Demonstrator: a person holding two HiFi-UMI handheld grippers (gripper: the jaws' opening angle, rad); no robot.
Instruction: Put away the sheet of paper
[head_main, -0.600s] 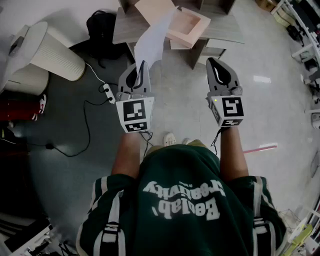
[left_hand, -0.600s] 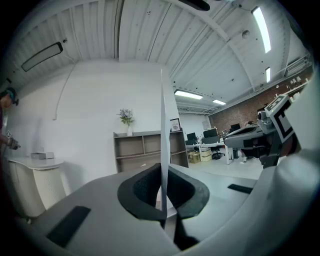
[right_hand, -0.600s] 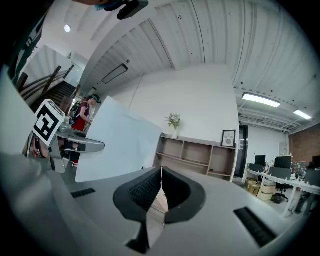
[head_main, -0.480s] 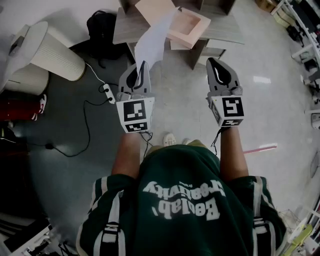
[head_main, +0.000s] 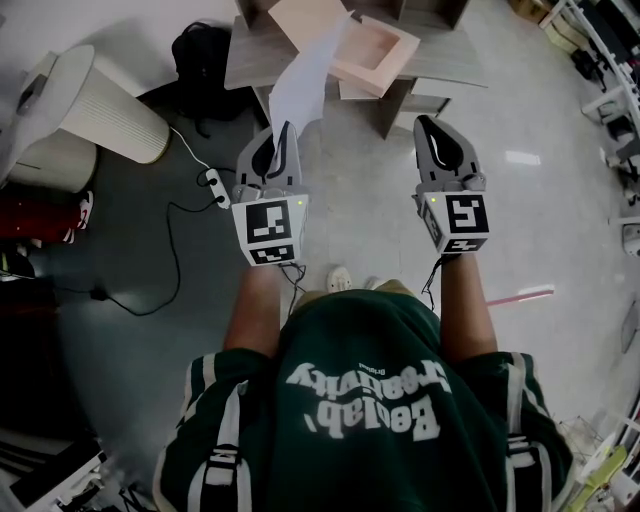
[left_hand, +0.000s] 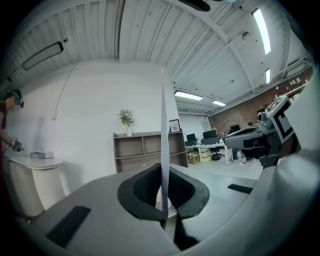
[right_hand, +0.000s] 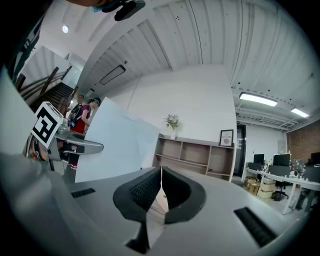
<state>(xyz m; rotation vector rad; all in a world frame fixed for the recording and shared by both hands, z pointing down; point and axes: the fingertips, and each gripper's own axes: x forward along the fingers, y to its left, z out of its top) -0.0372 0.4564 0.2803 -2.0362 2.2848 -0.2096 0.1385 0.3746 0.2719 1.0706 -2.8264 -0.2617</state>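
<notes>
The white sheet of paper (head_main: 305, 82) stands up out of my left gripper (head_main: 284, 130), which is shut on its lower edge. In the left gripper view the sheet (left_hand: 163, 135) shows edge-on, clamped between the dark pads, and my left gripper (left_hand: 163, 172) points level. My right gripper (head_main: 426, 124) is held level beside it, shut, with nothing between its jaws. From the right gripper view (right_hand: 161, 172) the sheet (right_hand: 120, 145) hangs flat at the left. Ahead, an open pale pink box (head_main: 377, 52) lies on a low wooden shelf unit (head_main: 445, 60).
A white ribbed cylinder (head_main: 108, 108) and a black bag (head_main: 205, 45) stand at the left. A power strip with cable (head_main: 213, 184) lies on the dark floor. A red thing (head_main: 40, 215) is at the far left. People (right_hand: 82, 112) stand far left in the room.
</notes>
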